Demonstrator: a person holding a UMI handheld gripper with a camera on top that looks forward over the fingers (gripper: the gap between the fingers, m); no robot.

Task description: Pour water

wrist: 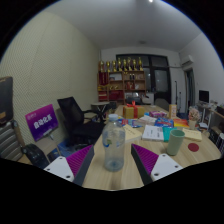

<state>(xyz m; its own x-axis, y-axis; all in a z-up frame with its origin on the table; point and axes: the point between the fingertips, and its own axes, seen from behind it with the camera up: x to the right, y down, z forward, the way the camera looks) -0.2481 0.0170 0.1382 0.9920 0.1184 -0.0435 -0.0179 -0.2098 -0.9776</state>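
Gripper (114,165): fingers spread apart, holding nothing. A clear plastic water bottle with a blue cap (114,145) stands upright between the purple pads on the light wooden table (190,160), gaps visible either side. Just beyond and to one side stands a green cup (175,141), the probable receiver. Farther back, papers and boxes (153,131) crowd the tabletop.

Risk: an off-centre closure could tip the bottle; thin plastic may buckle under squeeze; a capped bottle will not pour.

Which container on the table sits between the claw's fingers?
The clear plastic bottle, standing upright between the claw fingers. The green cup stands off beside them.
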